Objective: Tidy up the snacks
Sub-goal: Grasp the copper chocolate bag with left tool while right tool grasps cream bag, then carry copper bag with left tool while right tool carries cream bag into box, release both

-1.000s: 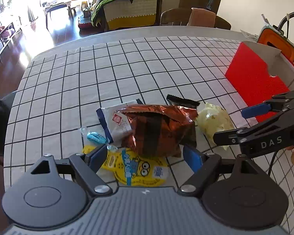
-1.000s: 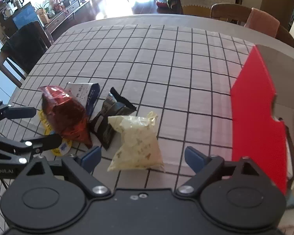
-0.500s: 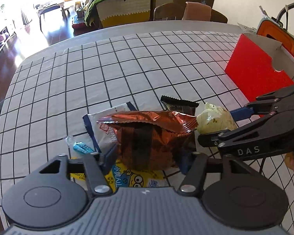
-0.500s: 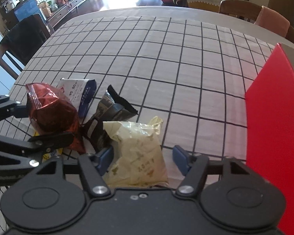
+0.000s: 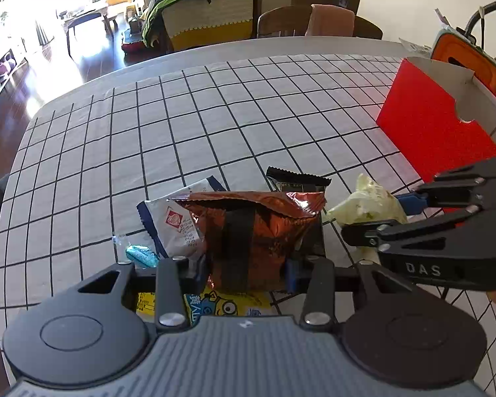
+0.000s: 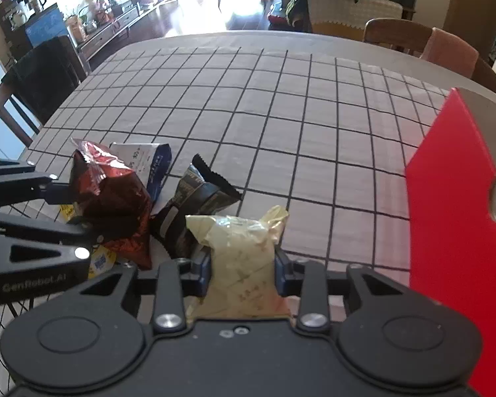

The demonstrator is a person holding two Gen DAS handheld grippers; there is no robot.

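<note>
Copper-red foil snack bag (image 5: 254,231) sits clamped in the left hand-held gripper (image 5: 244,269) left of the red box (image 5: 433,139), while the right hand-held gripper (image 6: 243,269) grips the pale yellow snack bag (image 6: 241,258) above the checked desk (image 6: 281,115).

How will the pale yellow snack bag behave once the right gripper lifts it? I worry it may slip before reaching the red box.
The pale yellow bag looks thin and crinkly, pinched between the right gripper pads, so it will probably sag and flop. It seems puffy and light, so unlikely to pull free. Its glossy film may slide somewhat, so carry it gently to the red box.
</note>
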